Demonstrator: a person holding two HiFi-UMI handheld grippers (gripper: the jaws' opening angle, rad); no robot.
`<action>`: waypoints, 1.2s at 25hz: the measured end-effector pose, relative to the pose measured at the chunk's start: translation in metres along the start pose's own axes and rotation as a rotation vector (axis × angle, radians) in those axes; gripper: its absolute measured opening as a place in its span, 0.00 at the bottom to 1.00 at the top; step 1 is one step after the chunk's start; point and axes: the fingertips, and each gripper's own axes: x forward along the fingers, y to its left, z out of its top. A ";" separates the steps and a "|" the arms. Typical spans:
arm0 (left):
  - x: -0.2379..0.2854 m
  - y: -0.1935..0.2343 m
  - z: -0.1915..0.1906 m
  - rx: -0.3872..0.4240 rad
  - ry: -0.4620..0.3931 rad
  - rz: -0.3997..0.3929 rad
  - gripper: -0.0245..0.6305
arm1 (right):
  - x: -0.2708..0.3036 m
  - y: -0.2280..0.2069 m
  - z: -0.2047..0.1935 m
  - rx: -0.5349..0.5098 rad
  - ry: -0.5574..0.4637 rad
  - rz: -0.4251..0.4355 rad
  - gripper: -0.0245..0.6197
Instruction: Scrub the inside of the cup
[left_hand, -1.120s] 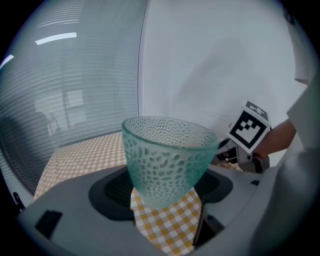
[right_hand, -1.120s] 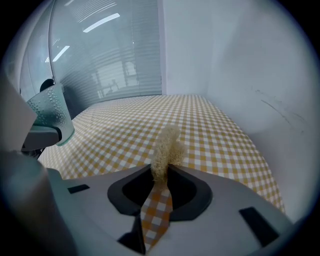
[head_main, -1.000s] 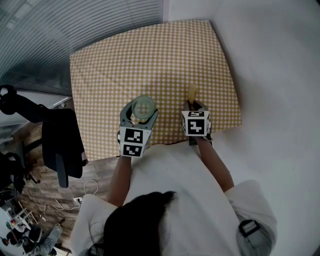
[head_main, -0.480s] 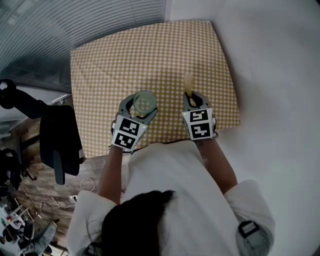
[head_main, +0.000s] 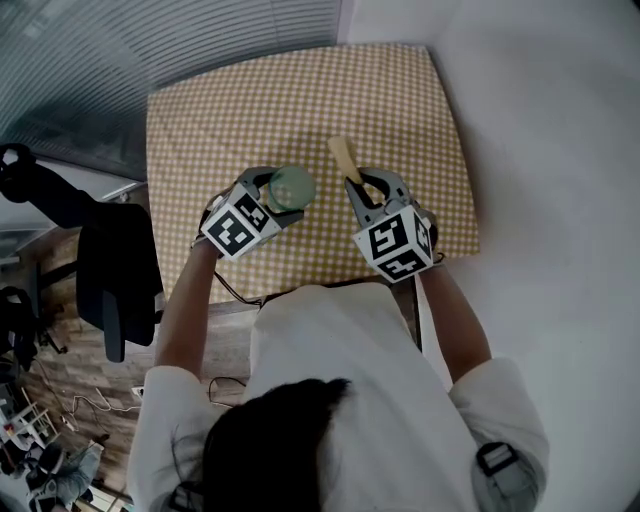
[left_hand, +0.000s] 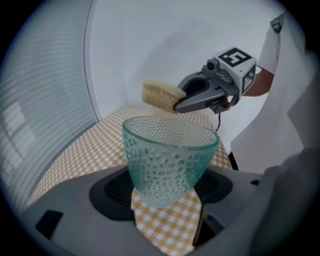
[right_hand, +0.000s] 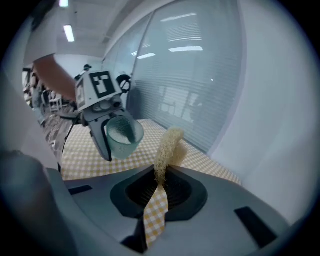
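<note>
The pale green, dimpled glass cup (head_main: 290, 187) sits empty and tilted, clamped in the left gripper (head_main: 281, 197). The yellowish loofah scrubber (head_main: 343, 157) juts from the right gripper (head_main: 364, 183), near the cup's rim.

Left gripper (left_hand: 165, 192): jaws clamped on lower part of teal dimpled cup (left_hand: 167, 155). Cup upright, mouth open upward, checked table (left_hand: 95, 147) behind. Past rim, right gripper (left_hand: 179, 106), jaws just been closing, pinches pale yellow sponge (left_hand: 160, 95). Sponge above cup, not touching. White sleeve (left_hand: 270, 47) at right.
</note>
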 end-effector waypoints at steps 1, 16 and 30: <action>0.001 0.000 -0.003 0.022 0.031 -0.037 0.58 | 0.001 0.005 0.006 -0.074 -0.003 0.023 0.12; -0.068 -0.029 -0.044 0.200 0.597 -0.756 0.58 | -0.001 0.065 0.046 -0.594 -0.007 0.358 0.12; -0.079 -0.035 -0.036 0.325 0.797 -0.839 0.58 | 0.000 0.087 0.056 -1.094 0.060 0.485 0.12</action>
